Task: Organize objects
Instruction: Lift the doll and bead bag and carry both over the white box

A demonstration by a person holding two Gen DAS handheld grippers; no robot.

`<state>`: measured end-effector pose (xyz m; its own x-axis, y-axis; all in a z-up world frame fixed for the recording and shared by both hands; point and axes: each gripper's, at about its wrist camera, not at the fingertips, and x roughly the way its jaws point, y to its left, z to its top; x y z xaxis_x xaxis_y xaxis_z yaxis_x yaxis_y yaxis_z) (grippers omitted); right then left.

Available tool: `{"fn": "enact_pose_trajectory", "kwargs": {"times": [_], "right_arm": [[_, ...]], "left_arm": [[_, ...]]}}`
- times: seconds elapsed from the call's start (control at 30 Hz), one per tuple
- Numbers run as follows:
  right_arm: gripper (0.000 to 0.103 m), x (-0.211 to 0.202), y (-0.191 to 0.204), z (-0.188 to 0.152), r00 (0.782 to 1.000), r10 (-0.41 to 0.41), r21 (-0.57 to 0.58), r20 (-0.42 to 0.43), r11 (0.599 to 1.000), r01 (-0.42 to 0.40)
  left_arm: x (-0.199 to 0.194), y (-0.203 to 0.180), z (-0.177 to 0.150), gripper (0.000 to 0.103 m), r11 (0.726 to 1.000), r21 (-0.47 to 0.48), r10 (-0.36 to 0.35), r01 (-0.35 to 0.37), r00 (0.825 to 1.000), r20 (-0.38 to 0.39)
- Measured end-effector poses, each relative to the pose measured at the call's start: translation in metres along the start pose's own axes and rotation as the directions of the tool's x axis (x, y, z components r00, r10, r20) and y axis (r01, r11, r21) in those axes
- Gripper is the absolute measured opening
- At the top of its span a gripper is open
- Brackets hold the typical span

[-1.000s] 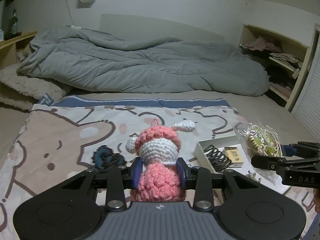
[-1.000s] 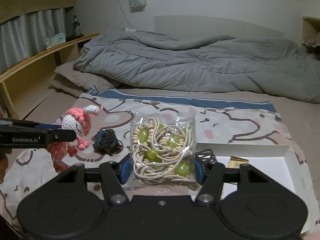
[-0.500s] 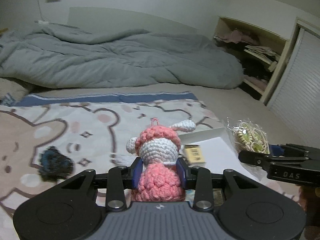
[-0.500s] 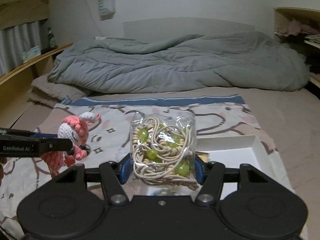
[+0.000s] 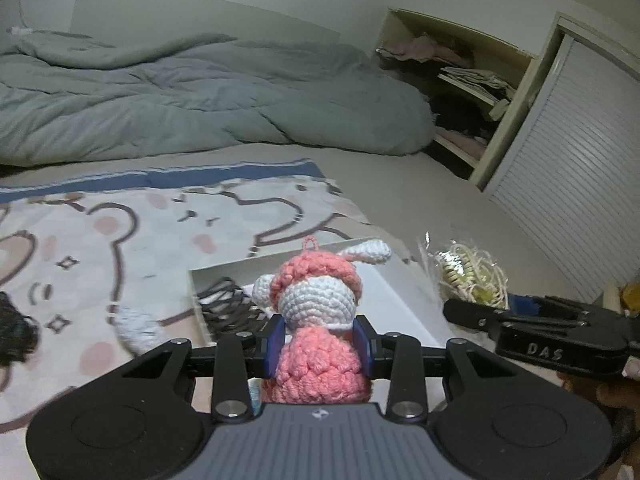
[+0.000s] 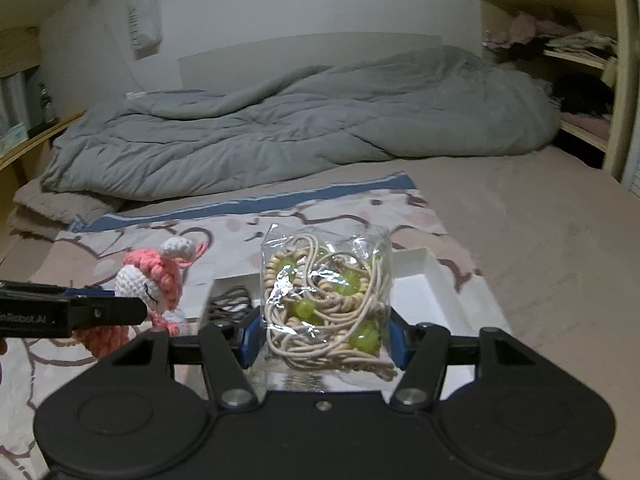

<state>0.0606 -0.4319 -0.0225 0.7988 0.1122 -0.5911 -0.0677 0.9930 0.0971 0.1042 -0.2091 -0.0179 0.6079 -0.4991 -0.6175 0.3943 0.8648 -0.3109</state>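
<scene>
My left gripper point(image 5: 318, 340) is shut on a pink and white crochet doll point(image 5: 316, 300), held upright above the near left part of a shallow white box point(image 5: 400, 304). Black hair ties point(image 5: 228, 304) lie in the box's left end. My right gripper point(image 6: 324, 336) is shut on a clear bag of beige cord and green beads point(image 6: 326, 292), held over the same box point(image 6: 424, 292). In the right wrist view the doll point(image 6: 148, 280) and the left gripper point(image 6: 100, 314) sit at the left. In the left wrist view the bag point(image 5: 472, 276) and the right gripper point(image 5: 472, 312) sit at the right.
The box rests on a cartoon bear blanket point(image 5: 120, 240) spread on the bed. A dark scrunchie point(image 5: 16, 336) lies at the left edge. A crumpled grey duvet point(image 5: 200, 100) fills the far side. An open shelf with clothes point(image 5: 460, 80) and a slatted door point(image 5: 580, 180) stand at the right.
Both grippers have travelled to the right across the blanket with the doll and the bag still held. The white box now lies straight ahead of both, and the scrunchie has slid to the left edge.
</scene>
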Motion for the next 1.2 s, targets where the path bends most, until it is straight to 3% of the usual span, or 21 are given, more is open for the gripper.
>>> {"fn": "enact_pose_trajectory", "kwargs": {"times": [0.27, 0.57, 0.87, 1.0, 1.2], "right_arm": [[0.061, 0.01, -0.03, -0.011, 0.997, -0.075, 0.001, -0.03, 0.997, 0.075], [0.061, 0.03, -0.051, -0.022, 0.99, -0.114, -0.01, -0.086, 0.993, 0.113], [0.061, 0.048, -0.068, -0.03, 0.985, -0.128, 0.017, -0.119, 0.991, 0.131], [0.061, 0.056, -0.071, -0.032, 0.983, -0.124, 0.02, -0.132, 0.992, 0.127], [0.061, 0.066, -0.069, -0.036, 0.982, -0.114, -0.007, -0.153, 0.993, 0.114]], "left_arm": [[0.04, -0.012, -0.007, 0.038, 0.979, -0.134, -0.154, 0.153, 0.988, -0.001], [0.084, -0.024, -0.02, 0.038, 0.934, -0.187, -0.312, 0.304, 0.95, -0.011], [0.123, -0.025, -0.039, 0.038, 0.905, -0.254, -0.364, 0.342, 0.931, -0.041], [0.141, -0.014, -0.051, 0.038, 0.878, -0.344, -0.374, 0.334, 0.926, -0.055], [0.154, -0.006, -0.058, 0.039, 0.892, -0.356, -0.332, 0.279, 0.938, -0.097]]}}
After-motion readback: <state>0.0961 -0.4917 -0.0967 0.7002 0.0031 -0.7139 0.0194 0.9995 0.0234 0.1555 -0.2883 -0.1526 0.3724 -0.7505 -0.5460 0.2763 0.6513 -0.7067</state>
